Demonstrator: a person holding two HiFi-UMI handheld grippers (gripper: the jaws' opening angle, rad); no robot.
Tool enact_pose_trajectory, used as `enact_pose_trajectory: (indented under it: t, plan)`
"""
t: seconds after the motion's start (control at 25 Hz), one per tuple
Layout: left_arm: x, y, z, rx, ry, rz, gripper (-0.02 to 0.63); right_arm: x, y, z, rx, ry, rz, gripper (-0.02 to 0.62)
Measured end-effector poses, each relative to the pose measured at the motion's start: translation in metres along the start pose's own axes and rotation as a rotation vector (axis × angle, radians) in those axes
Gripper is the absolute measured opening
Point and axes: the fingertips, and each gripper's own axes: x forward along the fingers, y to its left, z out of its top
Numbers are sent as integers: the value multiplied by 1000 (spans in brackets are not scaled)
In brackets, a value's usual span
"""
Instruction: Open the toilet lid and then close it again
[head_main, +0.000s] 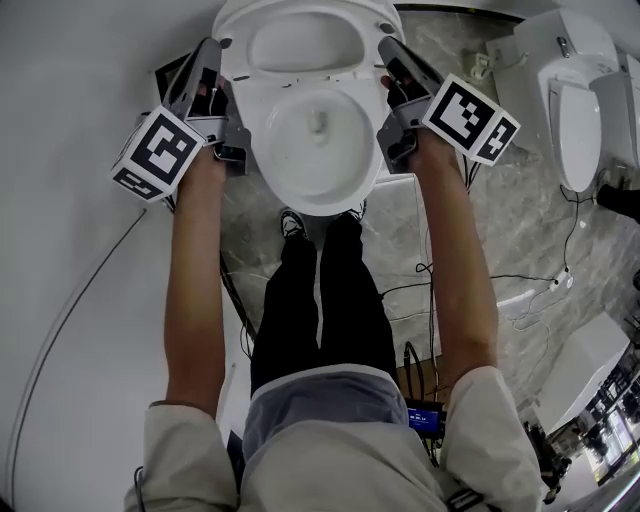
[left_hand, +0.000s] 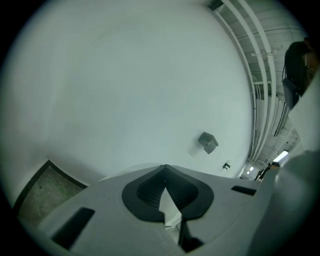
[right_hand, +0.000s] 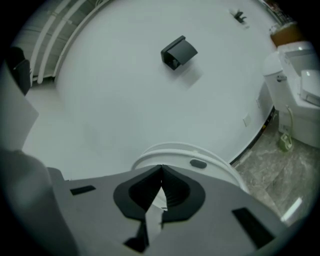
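Note:
The white toilet shows at the top middle of the head view, with its lid (head_main: 300, 40) tipped up behind the open bowl (head_main: 320, 130). My left gripper (head_main: 212, 48) lies along the lid's left edge and my right gripper (head_main: 388, 45) along its right edge. In the left gripper view the jaws (left_hand: 165, 166) meet at their tips in front of a white wall. The jaws in the right gripper view (right_hand: 161, 166) are likewise shut, and the lid's rim (right_hand: 175, 151) with a grey bumper curves just beyond them. Whether either gripper touches the lid is hidden.
A second white toilet (head_main: 575, 100) stands at the right, also seen in the right gripper view (right_hand: 295, 85). A grey box (right_hand: 178, 52) hangs on the wall. The person's legs (head_main: 320, 300) stand before the bowl. Cables (head_main: 540, 290) lie on the marble floor at the right.

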Motion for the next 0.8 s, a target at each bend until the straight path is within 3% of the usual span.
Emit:
enact_pose_trajectory:
  t: [0.16,0.28,0.4,0.48,0.52,0.6,0.8]
  plan:
    - [-4,-9,2,158,38,8,5,3,14,5,-191,51,-9,9]
    - [1,-13,10,396,100,3,6,11,26,13,-409,106,-5,11]
    - [15,-21,16,621,179,-59,8,24,33,24,-668,194,9,12]
    - [20,-26,18,659,202,-93,8,34,30,31,-803,255,21,32]
    - [20,-27,19,665,201,-95,6,40,27,32,-852,288,33,117]
    - [18,-28,16,664,198,-91,6,51,21,32,-929,354,58,168]
    - [12,-41,5,601,187,-116,6,80,8,30,-1016,510,146,243]
